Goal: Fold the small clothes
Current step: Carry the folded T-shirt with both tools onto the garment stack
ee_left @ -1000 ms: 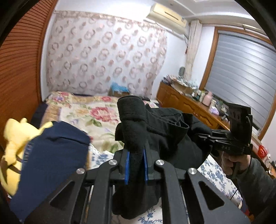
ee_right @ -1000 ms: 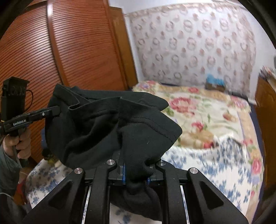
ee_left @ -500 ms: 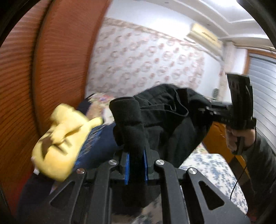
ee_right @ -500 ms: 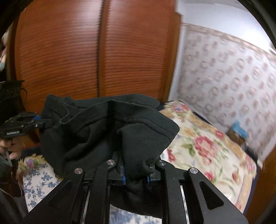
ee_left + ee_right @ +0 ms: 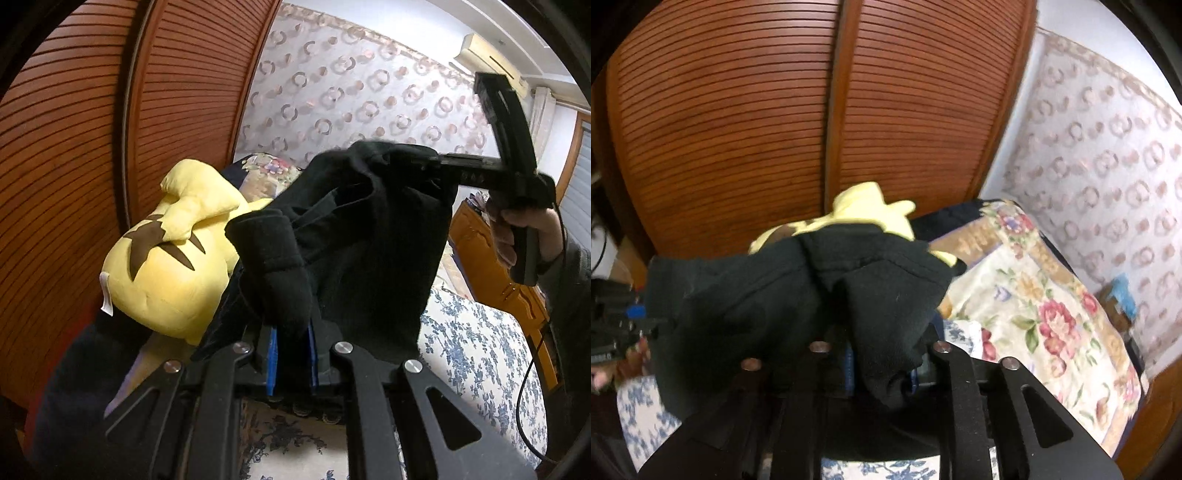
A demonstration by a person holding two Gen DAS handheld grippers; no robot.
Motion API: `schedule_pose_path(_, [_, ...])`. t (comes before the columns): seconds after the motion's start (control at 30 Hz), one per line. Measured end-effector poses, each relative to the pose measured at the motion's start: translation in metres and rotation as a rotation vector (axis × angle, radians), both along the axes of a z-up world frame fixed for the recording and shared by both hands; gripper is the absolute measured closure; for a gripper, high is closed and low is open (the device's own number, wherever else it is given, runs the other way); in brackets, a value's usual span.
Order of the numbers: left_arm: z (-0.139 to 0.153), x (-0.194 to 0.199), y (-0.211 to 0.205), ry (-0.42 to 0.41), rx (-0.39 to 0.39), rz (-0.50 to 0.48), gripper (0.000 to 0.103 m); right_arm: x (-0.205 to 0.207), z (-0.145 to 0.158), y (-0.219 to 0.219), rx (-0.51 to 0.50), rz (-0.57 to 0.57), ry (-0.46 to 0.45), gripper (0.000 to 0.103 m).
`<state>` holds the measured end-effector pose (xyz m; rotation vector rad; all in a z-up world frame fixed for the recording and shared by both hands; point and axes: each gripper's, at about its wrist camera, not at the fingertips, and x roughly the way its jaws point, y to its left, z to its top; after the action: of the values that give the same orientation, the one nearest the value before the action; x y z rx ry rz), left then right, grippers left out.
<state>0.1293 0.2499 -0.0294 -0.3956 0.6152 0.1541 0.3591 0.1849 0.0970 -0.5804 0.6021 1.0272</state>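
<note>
Garment: black fleece piece (image 5: pixel 369 236), bunched and held in the air between both grippers, above the blue-flowered bedsheet (image 5: pixel 476 347).
Left gripper (image 5: pixel 291 325): jaws nearly together, clamped on a thick rolled hem of the fleece between the blue pads.
Right gripper (image 5: pixel 882 365): jaws just been opening; a fold of the fleece hangs between the pads; contact with the cloth hard to tell, looks loose.
Right hand (image 5: pixel 524 236): wrapped round the right gripper's handle, grey sleeve behind.
Just behind garment: yellow plush toy (image 5: pixel 173 266) with brown markings, on dark blue cloth (image 5: pixel 66 398).
Further out: rose-patterned quilt (image 5: pixel 1045 306); slatted wooden wardrobe doors (image 5: pixel 812 110); ring-patterned curtain (image 5: pixel 351 96).
</note>
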Motion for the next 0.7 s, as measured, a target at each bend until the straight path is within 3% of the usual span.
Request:
schedule_pose_path(0.07, [0.0, -0.001, 0.001, 0.005, -0.007, 0.005, 0.092, 0.005, 0.005, -0.002, 0.028, -0.035, -0.002, 0.048])
schedule_pose_path(0.1, [0.002, -0.002, 0.001, 0.008, -0.007, 0.011, 0.091, 0.002, 0.009, -0.004, 0.041, -0.043, -0.002, 0.046])
schedule_pose_path(0.23, [0.003, -0.007, 0.002, 0.011, -0.011, 0.012, 0.088, -0.01, 0.017, -0.015, 0.127, -0.087, -0.048, 0.045])
schedule_pose_path(0.33, [0.008, -0.01, 0.0, 0.018, 0.017, 0.023, 0.082, -0.019, 0.013, -0.021, 0.163, -0.048, -0.005, 0.045])
schedule_pose_path(0.43, [0.012, -0.014, -0.002, 0.017, 0.051, 0.024, 0.071, -0.026, -0.007, -0.014, 0.145, -0.016, 0.029, 0.045])
schedule_pose_path(0.6, [0.02, -0.022, -0.004, -0.006, 0.078, 0.021, 0.047, -0.016, -0.041, -0.007, 0.104, -0.057, 0.053, 0.045])
schedule_pose_path(0.7, [0.026, -0.024, -0.007, -0.023, 0.093, 0.009, 0.045, 0.0, -0.066, -0.008, 0.109, -0.076, 0.113, 0.045])
